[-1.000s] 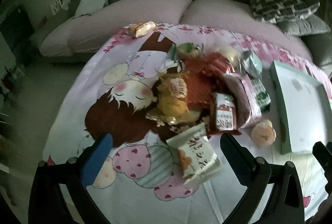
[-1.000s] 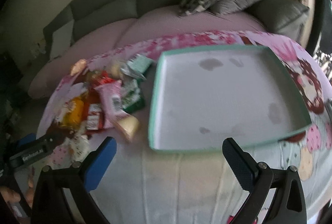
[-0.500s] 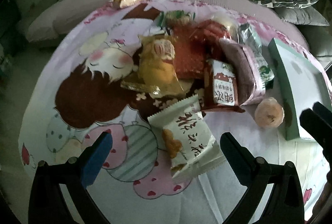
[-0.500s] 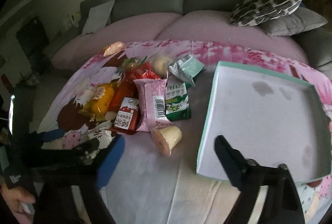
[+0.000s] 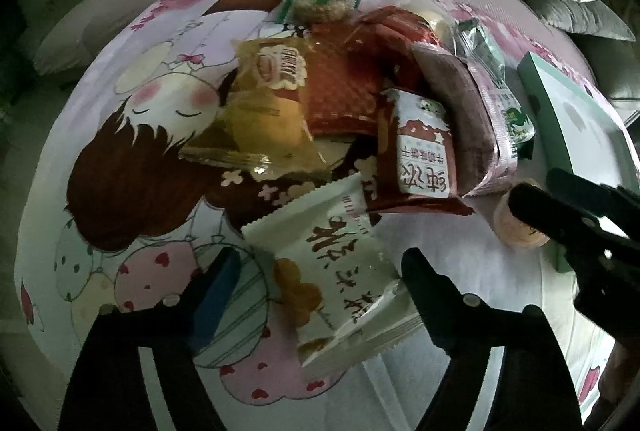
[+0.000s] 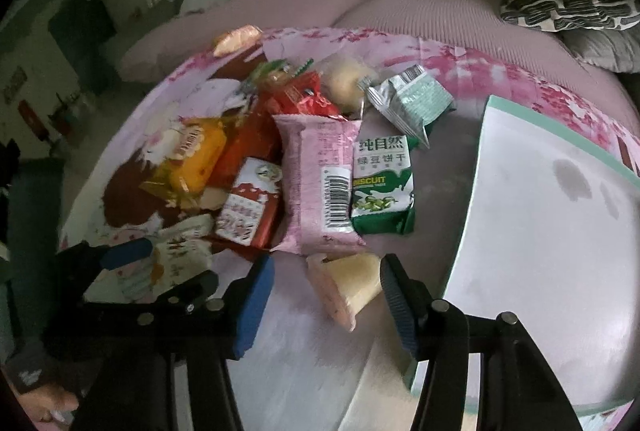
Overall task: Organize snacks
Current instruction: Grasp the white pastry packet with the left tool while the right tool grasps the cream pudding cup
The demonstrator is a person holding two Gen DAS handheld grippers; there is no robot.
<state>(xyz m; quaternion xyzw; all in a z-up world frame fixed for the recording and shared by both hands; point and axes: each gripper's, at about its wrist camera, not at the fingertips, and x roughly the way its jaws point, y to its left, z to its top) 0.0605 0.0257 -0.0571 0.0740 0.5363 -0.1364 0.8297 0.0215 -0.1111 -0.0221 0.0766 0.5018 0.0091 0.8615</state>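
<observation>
We keep both tools spread: the left gripper (image 5: pixel 316 271) straddles the white packet (image 5: pixel 340 271); the right gripper (image 6: pixel 326 295) frames the jelly cup (image 6: pixel 348 285), just beside the tray (image 6: pixel 540 231), probably for easy transfer.

Both rigs look the same: matte black plastic left gripper (image 5: pixel 320 271) and right gripper (image 6: pixel 326 289), chunky angular fingers, blue pads on the left fingers (image 6: pixel 254 305), ribbed dark pad opposite, small silver screw heads along the frames.
</observation>
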